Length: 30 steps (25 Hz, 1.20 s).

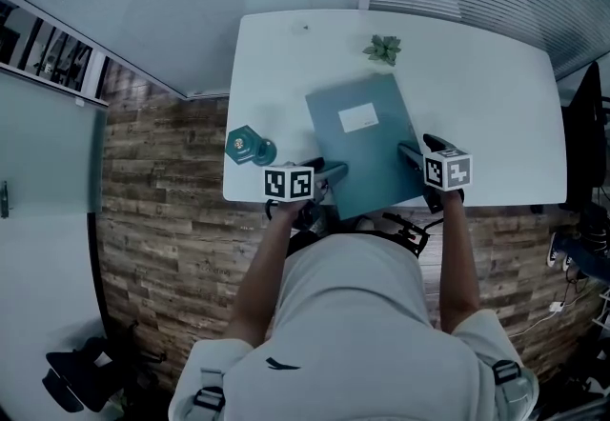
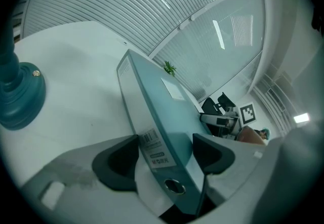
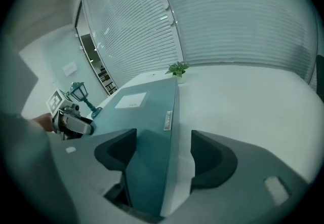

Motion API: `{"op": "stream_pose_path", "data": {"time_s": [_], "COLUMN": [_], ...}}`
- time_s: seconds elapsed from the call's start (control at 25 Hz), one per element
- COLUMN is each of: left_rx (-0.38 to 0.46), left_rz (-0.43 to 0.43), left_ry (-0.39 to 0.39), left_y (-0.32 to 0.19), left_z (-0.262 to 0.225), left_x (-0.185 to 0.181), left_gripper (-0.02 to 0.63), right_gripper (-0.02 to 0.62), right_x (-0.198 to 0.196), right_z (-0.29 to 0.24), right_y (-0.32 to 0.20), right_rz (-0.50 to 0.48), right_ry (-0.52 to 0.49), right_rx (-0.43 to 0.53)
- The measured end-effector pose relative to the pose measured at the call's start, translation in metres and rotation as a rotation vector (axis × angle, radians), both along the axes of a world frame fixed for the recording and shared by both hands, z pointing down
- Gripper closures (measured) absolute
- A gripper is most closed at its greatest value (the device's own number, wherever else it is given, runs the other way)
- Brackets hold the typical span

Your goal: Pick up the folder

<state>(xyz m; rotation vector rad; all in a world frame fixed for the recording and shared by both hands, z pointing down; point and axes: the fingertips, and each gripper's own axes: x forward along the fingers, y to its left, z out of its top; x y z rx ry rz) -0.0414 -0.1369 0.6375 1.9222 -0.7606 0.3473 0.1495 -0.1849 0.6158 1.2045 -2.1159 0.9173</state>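
Head view: the folder [image 1: 367, 148] lay flat on the table [image 1: 496, 105], long axis running away from the person, near end past the front edge. The left gripper [image 1: 332, 171] was at its near left corner and the right gripper [image 1: 419, 149] on its right edge.
Left gripper view: jaws clamped across the spine, a pad on each face.
Right gripper view: jaws stood apart astride the right edge, right pad clear. It likely only needed to squeeze.

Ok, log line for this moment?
left tool: shut on folder | right tool: open, astride folder edge | folder: on table
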Motion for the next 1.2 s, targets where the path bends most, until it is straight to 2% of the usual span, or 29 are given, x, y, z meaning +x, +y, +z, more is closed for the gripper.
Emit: {"op": "stream_pose_path", "data": {"time_s": [0.16,0.28,0.36,0.44,0.6,1.2], "left_rx": [-0.006,-0.008,-0.009,-0.012,-0.012,-0.003], "left_rz": [0.0,-0.002,-0.003,-0.002,-0.004,-0.007], "left_ry": [0.007,0.01,0.011,0.012,0.012,0.007], "left_y": [0.0,0.0,0.0,0.0,-0.001,-0.001], "left_z": [0.0,-0.001,-0.001,0.0,0.0,0.001], "left_x": [-0.001,-0.001,0.0,0.0,-0.001,-0.001], "left_gripper": [0.258,0.26,0.261,0.262,0.264,0.264], "right_gripper": [0.262,0.261,0.178,0.132,0.121,0.133], "right_x": [-0.005,-0.018,-0.03,-0.037,-0.038,-0.038], "right_z": [0.008,0.013,0.02,0.025,0.026,0.023], "right_y": [-0.002,0.001,0.007,0.014,0.015,0.011], "right_rz": [-0.052,-0.144,-0.22,-0.279,-0.311,-0.203], "right_ry": [-0.138,-0.234,-0.253,-0.213,-0.185,-0.26], "right_rx": [-0.137,-0.231,-0.288,-0.314,-0.32,-0.22]}}
